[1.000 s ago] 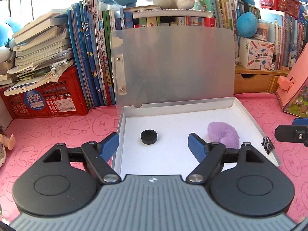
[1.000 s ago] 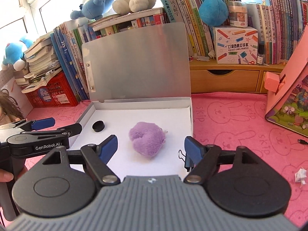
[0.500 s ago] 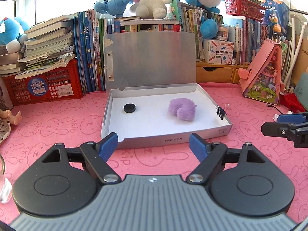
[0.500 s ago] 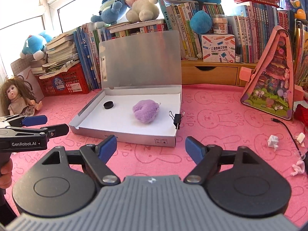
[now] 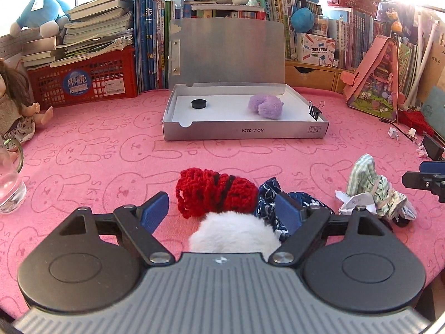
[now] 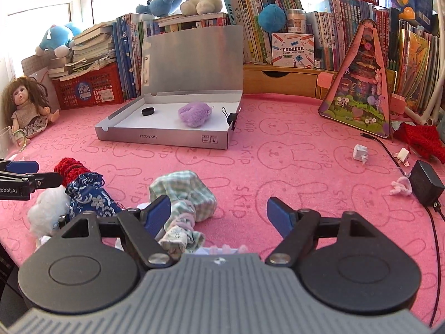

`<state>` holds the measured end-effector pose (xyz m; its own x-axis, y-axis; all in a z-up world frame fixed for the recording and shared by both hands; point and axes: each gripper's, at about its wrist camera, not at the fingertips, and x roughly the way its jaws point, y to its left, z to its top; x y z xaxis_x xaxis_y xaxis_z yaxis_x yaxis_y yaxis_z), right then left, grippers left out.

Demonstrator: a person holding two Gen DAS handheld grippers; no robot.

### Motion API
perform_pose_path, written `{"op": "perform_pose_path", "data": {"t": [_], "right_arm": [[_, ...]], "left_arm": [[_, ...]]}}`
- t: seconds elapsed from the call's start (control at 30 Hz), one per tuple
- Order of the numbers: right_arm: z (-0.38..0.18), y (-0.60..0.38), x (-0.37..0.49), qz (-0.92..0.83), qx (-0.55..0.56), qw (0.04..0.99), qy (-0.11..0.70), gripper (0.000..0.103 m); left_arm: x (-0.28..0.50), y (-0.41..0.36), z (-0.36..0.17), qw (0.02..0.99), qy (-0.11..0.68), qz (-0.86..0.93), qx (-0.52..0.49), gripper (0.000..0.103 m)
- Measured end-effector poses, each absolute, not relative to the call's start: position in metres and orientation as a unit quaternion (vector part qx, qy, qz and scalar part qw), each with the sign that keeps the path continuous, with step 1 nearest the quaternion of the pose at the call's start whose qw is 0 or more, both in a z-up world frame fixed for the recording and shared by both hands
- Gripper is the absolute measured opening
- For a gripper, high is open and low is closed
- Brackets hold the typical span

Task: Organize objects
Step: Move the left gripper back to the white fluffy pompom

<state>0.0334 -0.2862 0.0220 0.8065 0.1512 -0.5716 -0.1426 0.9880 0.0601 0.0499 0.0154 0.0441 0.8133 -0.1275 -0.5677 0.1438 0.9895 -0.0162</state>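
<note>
An open grey box point(image 5: 244, 133) holds a black cap point(image 5: 198, 103), a purple plush point(image 5: 265, 106) and a binder clip point(image 5: 314, 110). My left gripper point(image 5: 221, 210) is open over a red knitted pouch point(image 5: 217, 192), a white fluffy ball point(image 5: 233, 233) and a blue floral pouch point(image 5: 267, 194); its pads press on none of them. My right gripper point(image 6: 219, 213) hangs over the pink cloth with its jaws closing. A green checked fabric bundle point(image 6: 186, 192) lies by its left finger, not gripped.
A doll point(image 6: 26, 108) and a glass point(image 5: 9, 183) sit at the left. Books and a red crate point(image 5: 83, 80) line the back. A pink toy house point(image 6: 361, 89), a black adapter point(image 6: 427, 185) with its cable, and paper scraps point(image 6: 360, 153) lie to the right.
Both grippers pulled back from the box toward the near table edge. The pile of small fabric items came into view beneath them. The box contents stayed put.
</note>
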Motion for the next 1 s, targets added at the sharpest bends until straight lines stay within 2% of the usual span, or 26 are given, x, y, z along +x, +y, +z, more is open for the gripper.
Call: {"op": "perform_pose_path", "data": {"t": [0.23, 0.37, 0.5, 0.77, 1.0], "right_arm": [[0.002, -0.289, 0.012, 0.084, -0.006, 0.943, 0.321, 0.069], [-0.004, -0.287, 0.017, 0.092, -0.001, 0.942, 0.324, 0.069], [-0.009, -0.286, 0.022, 0.097, 0.017, 0.941, 0.324, 0.07], [-0.01, -0.286, 0.007, 0.03, 0.05, 0.956, 0.287, 0.085], [-0.017, -0.28, -0.006, -0.007, 0.063, 0.957, 0.283, 0.085]], "left_arm": [[0.023, 0.012, 0.027, 0.955, 0.283, -0.079, 0.035, 0.087], [0.019, 0.008, 0.019, 0.956, 0.281, -0.075, 0.044, 0.086], [0.02, 0.004, 0.016, 0.958, 0.274, -0.069, 0.052, 0.086], [0.022, 0.0, 0.01, 0.96, 0.273, -0.054, 0.044, 0.086], [0.024, -0.001, 0.005, 0.96, 0.274, -0.05, 0.031, 0.086]]}}
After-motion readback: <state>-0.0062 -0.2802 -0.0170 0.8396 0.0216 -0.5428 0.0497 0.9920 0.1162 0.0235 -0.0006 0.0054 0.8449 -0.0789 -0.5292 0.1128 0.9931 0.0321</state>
